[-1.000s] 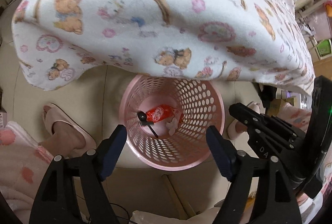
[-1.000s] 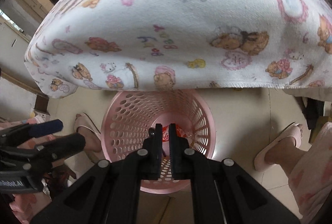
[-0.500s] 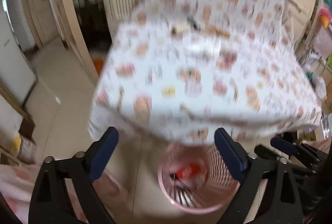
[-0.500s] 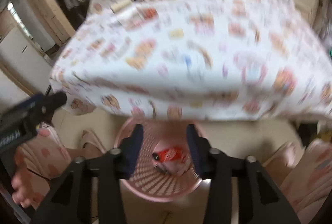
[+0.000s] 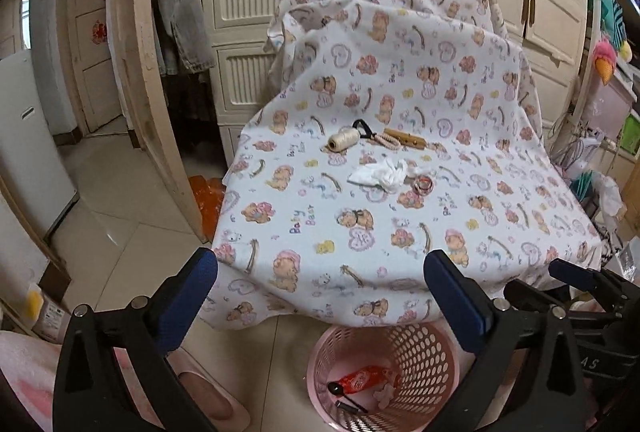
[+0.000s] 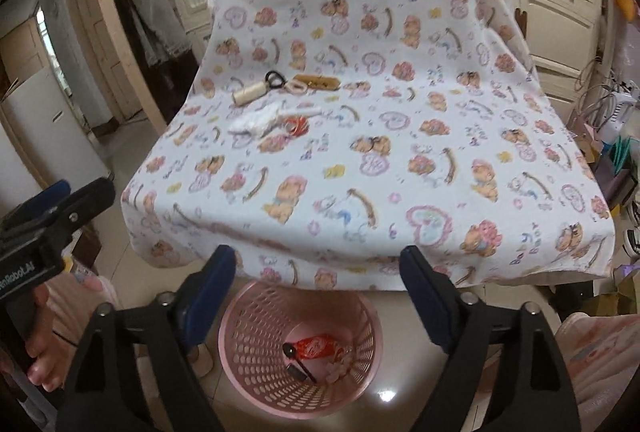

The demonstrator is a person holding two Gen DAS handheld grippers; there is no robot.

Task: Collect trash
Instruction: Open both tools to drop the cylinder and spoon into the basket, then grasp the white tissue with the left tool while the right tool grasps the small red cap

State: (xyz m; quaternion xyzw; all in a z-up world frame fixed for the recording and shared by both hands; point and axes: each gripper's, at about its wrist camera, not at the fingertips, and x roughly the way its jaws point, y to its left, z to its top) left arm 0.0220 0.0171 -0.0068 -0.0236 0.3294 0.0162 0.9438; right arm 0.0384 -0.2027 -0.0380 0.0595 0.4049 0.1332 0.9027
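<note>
The pink basket (image 6: 300, 344) stands open-topped, its far rim tucked under the overhanging bear-print cloth (image 6: 360, 172).

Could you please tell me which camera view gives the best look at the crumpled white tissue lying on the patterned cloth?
The left wrist view: the crumpled white tissue appears larger and sharp, with its folds distinct. In the right wrist view it is smaller, farther left and slightly blurred.

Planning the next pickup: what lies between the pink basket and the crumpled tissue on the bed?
Only bare bear-print sheet separates the pink basket from the crumpled tissue; both wrist views show it.
</note>
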